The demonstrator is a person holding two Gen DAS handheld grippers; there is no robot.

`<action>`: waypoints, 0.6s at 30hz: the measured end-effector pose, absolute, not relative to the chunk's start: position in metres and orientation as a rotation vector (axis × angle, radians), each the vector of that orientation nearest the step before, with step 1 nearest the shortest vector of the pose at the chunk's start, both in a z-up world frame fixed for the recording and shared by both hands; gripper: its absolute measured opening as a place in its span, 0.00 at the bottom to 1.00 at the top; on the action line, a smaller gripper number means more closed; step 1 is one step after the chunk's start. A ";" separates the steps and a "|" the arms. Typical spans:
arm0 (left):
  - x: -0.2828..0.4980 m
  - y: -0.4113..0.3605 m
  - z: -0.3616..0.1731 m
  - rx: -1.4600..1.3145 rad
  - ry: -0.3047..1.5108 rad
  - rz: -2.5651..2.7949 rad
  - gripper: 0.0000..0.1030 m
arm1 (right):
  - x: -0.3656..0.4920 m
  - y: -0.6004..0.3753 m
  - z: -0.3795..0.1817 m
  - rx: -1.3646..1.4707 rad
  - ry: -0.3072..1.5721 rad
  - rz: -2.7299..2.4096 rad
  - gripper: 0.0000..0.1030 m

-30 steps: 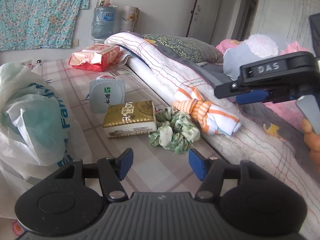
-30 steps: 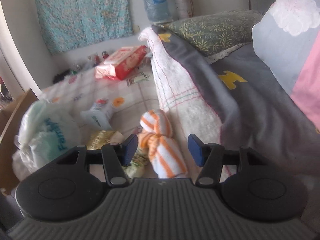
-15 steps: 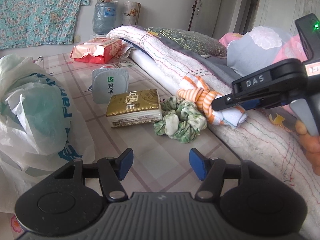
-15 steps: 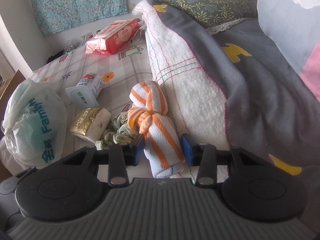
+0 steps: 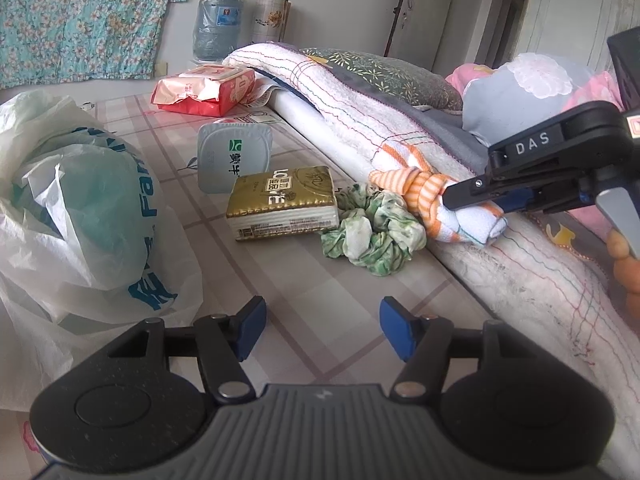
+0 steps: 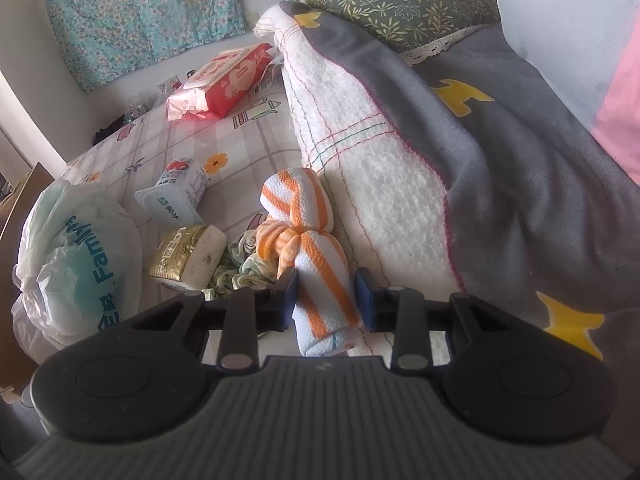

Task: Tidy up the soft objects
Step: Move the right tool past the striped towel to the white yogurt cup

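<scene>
The right claw (image 6: pixel 326 296) has just been closing and its blue pads now press both sides of the near end of the knotted orange-striped towel (image 6: pixel 308 248), which lies on the bed where the checked sheet (image 6: pixel 192 136) meets the edge of the white quilt (image 6: pixel 360 152). As I judge it, the towel is gripped but not yet lifted, so the sorting has barely begun. The left claw (image 5: pixel 322 330) hangs open and empty above the sheet, nearer than the other things. Touching the towel on its left is the green scrunchie (image 5: pixel 370 236), also soft and untouched; pulling the towel away may drag it along. Just left of that lies a gold tissue pack (image 5: pixel 282 202), with a yogurt cup (image 5: pixel 234 158) on its side behind it. Further left a white plastic bag (image 5: pixel 80 216) slumps, possibly the place for the soft things, though I cannot tell. A red wipes pack (image 5: pixel 204 90) lies far back; the grey blanket (image 6: pixel 520 168) and pillows crowd the right.
</scene>
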State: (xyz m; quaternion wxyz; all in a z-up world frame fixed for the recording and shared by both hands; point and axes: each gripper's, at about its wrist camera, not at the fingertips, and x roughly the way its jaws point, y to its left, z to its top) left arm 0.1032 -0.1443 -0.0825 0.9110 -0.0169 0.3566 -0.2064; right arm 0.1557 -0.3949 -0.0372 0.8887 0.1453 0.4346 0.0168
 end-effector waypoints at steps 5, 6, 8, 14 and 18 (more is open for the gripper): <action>0.102 -0.143 -0.080 -0.038 0.726 -0.417 0.63 | 0.157 -0.393 -0.034 0.291 0.895 0.017 0.34; 0.102 -0.143 -0.078 -0.040 0.717 -0.414 0.63 | 0.157 -0.394 -0.033 0.294 0.890 0.017 0.35; 0.103 -0.143 -0.072 -0.036 0.694 -0.404 0.63 | 0.156 -0.395 -0.028 0.308 0.867 0.031 0.38; 0.117 -0.139 -0.043 -0.014 0.586 -0.355 0.63 | 0.166 -0.392 -0.004 0.330 0.798 0.147 0.42; 0.135 -0.138 -0.027 0.026 0.563 -0.319 0.62 | 0.187 -0.377 0.005 0.307 0.795 0.259 0.45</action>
